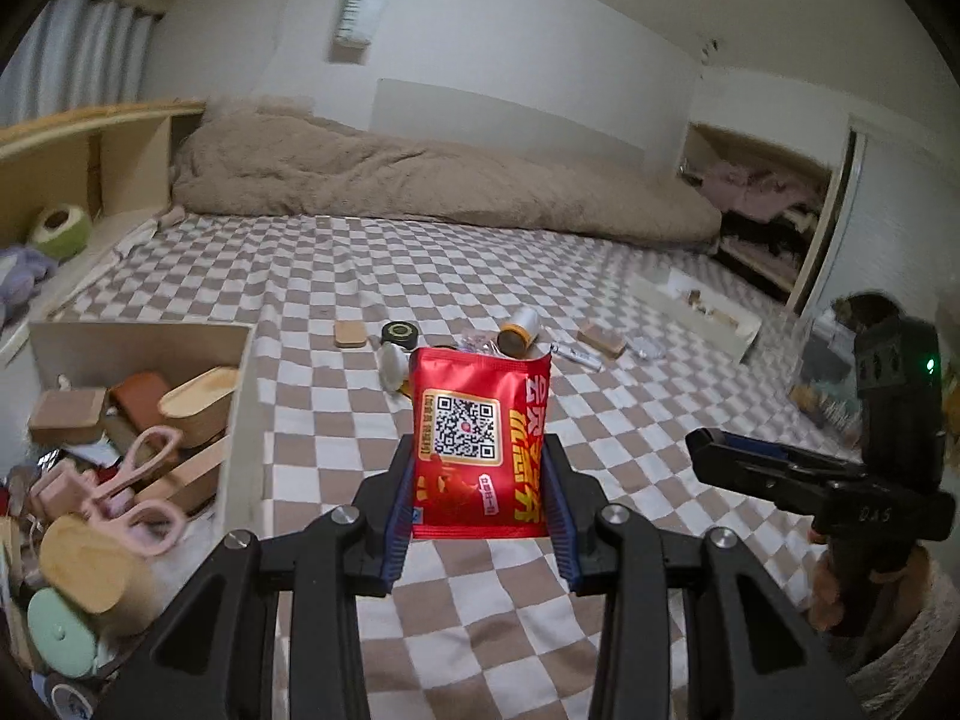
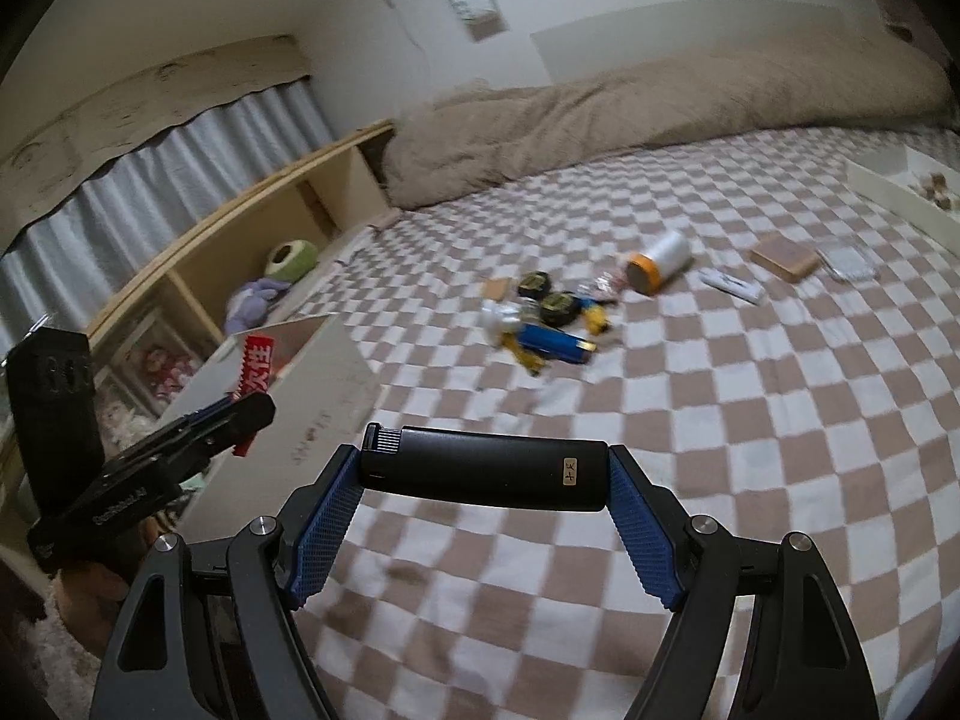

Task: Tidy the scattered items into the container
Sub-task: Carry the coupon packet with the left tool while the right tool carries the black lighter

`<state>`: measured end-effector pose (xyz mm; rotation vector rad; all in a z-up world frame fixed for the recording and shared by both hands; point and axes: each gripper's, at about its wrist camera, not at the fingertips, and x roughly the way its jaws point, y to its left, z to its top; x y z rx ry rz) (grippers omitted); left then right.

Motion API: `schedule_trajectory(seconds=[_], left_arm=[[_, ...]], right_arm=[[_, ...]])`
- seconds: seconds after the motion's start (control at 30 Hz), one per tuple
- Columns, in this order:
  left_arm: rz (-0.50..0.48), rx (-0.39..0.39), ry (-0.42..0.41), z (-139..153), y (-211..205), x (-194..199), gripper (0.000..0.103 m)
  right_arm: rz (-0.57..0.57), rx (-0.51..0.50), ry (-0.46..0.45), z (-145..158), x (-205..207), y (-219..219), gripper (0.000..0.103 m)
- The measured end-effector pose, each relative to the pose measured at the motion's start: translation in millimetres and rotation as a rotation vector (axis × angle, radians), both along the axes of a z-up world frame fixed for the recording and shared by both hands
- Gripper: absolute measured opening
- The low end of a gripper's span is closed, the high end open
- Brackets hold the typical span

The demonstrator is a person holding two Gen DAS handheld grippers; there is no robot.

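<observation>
My left gripper (image 1: pixel 478 468) is shut on a red snack packet (image 1: pixel 480 444) with a QR code, held upright above the checkered bed. The packet also shows in the right wrist view (image 2: pixel 255 369), next to the cardboard box. My right gripper (image 2: pixel 486 474) is shut on a black lighter (image 2: pixel 486 474), held crosswise between the blue pads. The cardboard box (image 1: pixel 240 420) stands at the left, filled with wooden pieces, pink scissors (image 1: pixel 141 480) and other items. Scattered items lie mid-bed: a white jar with an orange lid (image 2: pixel 657 261), a blue lighter (image 2: pixel 555 345), black round tins (image 2: pixel 555 303).
A beige duvet (image 1: pixel 420 180) lies along the far side of the bed. A white tray (image 1: pixel 696 315) sits at the right. A wooden block (image 2: pixel 783 258), a white tube (image 2: pixel 732 285) and a clear packet (image 2: pixel 849 261) lie nearby. A wooden shelf (image 2: pixel 240 228) runs along the left.
</observation>
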<state>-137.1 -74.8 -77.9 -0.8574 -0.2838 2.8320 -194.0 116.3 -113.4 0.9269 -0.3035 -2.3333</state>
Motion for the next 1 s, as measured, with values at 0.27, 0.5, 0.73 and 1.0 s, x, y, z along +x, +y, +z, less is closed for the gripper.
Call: schedule_trajectory(seconds=[0.27, 0.5, 0.73, 1.0], left_arm=[[0.062, -0.067, 0.043, 30, -42, 36, 0.038], [0.169, -0.173, 0.047, 45, -93, 63, 0.038], [0.282, -0.186, 0.000, 30, -142, 76, 0.038], [0.337, -0.222, -0.059, 12, -177, 85, 0.038]], right_arm=[[0.081, -0.056, 0.039, 29, 13, -41, 0.080], [0.173, -0.082, 0.054, 45, 25, -79, 0.080], [0.247, -0.084, 0.058, 54, 32, -116, 0.080], [0.324, -0.050, 0.056, 59, 38, -153, 0.080]])
